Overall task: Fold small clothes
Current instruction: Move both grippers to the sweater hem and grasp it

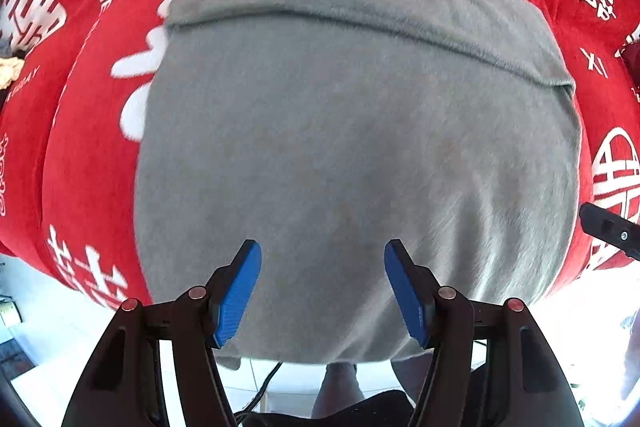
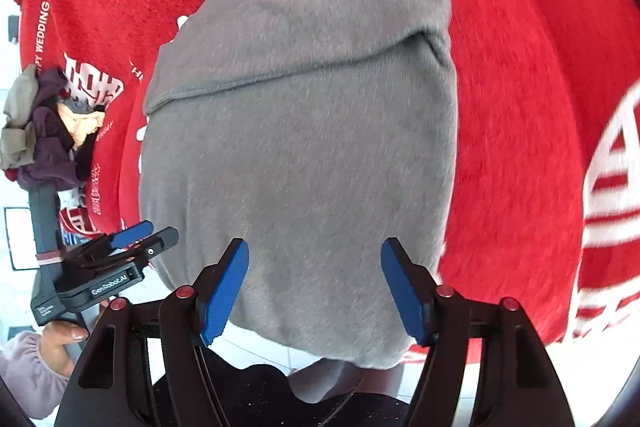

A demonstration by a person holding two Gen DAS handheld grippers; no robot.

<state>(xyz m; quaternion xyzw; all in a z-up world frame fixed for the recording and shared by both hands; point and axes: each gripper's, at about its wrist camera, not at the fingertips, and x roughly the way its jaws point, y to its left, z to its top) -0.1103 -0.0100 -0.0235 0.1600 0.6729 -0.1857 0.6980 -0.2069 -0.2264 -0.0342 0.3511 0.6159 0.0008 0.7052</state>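
A grey fuzzy sweater (image 1: 352, 147) lies flat on a red cloth, with a sleeve folded across its upper part and its hem hanging slightly over the near edge. It also shows in the right wrist view (image 2: 304, 155). My left gripper (image 1: 322, 287) is open and empty, just above the sweater's hem. My right gripper (image 2: 314, 287) is open and empty over the hem too. The left gripper also shows at the left of the right wrist view (image 2: 140, 239). The right gripper's tip shows at the right edge of the left wrist view (image 1: 608, 231).
The red cloth (image 2: 520, 107) with white lettering covers the table. A pile of mixed clothes (image 2: 44, 131) lies at its left side. White tiled floor (image 1: 296, 379) and the person's legs show below the near edge.
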